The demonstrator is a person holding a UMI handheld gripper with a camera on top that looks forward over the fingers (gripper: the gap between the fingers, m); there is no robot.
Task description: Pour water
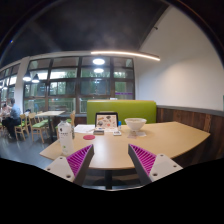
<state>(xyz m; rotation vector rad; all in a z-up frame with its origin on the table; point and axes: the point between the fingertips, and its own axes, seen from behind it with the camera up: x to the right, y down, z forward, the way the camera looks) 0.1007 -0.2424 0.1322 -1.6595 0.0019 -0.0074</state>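
A clear plastic bottle (66,137) with a label stands upright on the left part of a light wooden table (120,147). A white bowl (135,125) sits farther back on the right. My gripper (111,163) hovers off the table's near edge, well short of both. Its two fingers stand wide apart, pink pads (80,158) facing inward, with nothing between them but the tabletop's edge.
A small red object (88,136) and a card or tablet (106,121) lie near the table's middle. A green bench back (120,109) stands behind the table. Chairs (38,125) and a seated person (8,118) are far left by the windows.
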